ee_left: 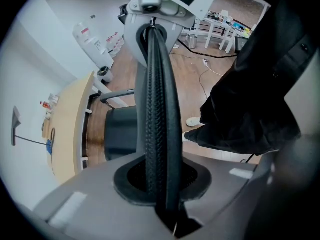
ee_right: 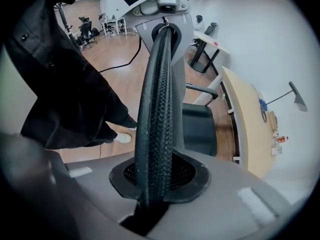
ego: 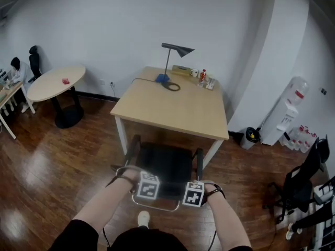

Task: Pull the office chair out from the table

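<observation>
The black office chair [ego: 167,163] stands in front of the light wooden table [ego: 172,106], its seat partly out from under the front edge. Both grippers hold the top of its backrest, pointing down. My left gripper [ego: 148,186] is shut on the mesh backrest rim [ee_left: 160,109], which runs up between its jaws. My right gripper [ego: 193,194] is shut on the same rim [ee_right: 157,109] a little further right. Each gripper view shows the other gripper clamped at the rim's far end. The chair's armrests [ego: 198,161] show at both sides of the seat.
A desk lamp [ego: 175,51] and small bottles [ego: 203,78] stand at the table's back. A round table [ego: 56,82] is at the left, a water dispenser [ego: 290,109] and bin [ego: 252,136] at the right. Another black chair [ego: 301,184] stands at the far right. Wooden floor lies behind me.
</observation>
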Demonstrator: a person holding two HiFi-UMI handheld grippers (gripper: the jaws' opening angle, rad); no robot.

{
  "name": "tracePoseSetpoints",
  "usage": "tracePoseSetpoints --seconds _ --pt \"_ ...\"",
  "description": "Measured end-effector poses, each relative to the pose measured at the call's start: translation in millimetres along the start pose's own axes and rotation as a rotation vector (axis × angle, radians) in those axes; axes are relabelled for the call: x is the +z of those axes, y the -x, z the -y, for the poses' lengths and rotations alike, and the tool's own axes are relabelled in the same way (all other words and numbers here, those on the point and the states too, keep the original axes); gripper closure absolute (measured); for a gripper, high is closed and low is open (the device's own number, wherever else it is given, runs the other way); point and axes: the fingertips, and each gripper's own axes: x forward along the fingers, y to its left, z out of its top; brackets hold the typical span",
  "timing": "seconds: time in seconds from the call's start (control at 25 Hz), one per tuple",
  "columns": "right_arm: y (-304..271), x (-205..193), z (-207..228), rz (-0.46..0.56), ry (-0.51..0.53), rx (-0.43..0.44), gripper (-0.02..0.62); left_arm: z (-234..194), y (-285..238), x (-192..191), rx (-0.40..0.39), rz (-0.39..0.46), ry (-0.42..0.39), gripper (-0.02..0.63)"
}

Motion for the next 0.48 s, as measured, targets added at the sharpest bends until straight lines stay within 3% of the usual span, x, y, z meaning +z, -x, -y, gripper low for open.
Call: tracePoseSetpoints --seconds 0.48 --pt "13 9 -71 0.013 0.019 -0.005 0.518 71 11 4 -0.01 -0.008 0.026 0.549"
